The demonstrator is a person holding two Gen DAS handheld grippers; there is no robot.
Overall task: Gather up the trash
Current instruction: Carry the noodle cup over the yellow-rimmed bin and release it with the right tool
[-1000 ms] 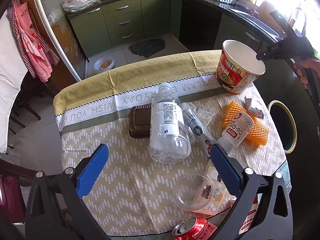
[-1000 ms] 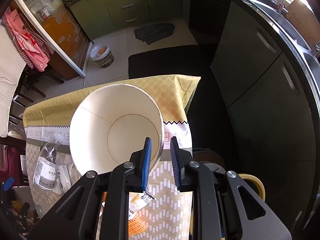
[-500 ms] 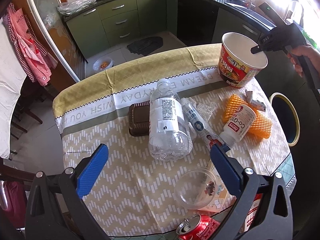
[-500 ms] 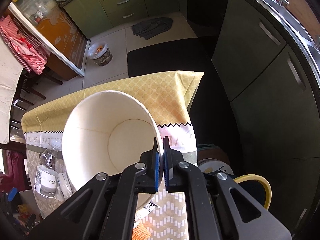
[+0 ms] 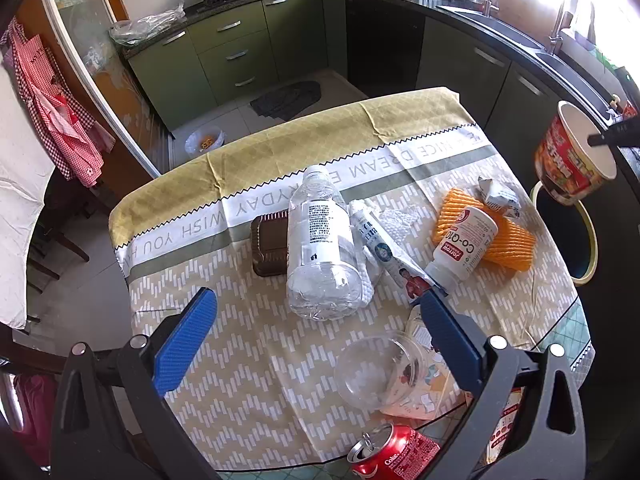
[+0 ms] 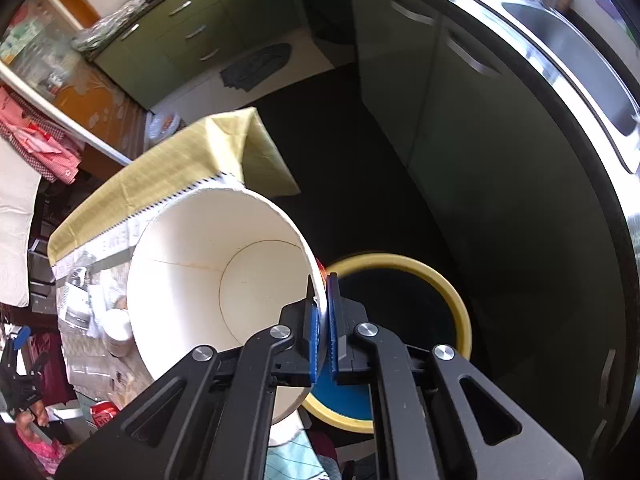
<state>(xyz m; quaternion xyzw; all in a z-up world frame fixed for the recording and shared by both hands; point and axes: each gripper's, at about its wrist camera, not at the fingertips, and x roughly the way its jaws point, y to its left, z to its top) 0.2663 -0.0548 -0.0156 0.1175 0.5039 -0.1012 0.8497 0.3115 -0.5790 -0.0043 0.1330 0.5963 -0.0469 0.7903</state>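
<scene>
Left wrist view: white bottle [image 5: 464,246] reads "Co-Q10", tablecloth [image 5: 248,360] "DREAM".

"Co-Q10" on white bottle [image 5: 464,249]

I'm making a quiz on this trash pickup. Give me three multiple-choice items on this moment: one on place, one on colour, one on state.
1. Where is the noodle cup?
A. on the table
B. held off the table edge, by the bin
C. on the floor

2. What colour is the bin's rim?
A. yellow
B. red
C. white

3. The right claw is:
A. wide open
B. shut on nothing
C. shut on the cup's rim

Answers: 1 B, the cup hangs past the tablecloth by the bin; 2 A, the ring is yellow; 3 C, both pads pinch the cup wall.
</scene>
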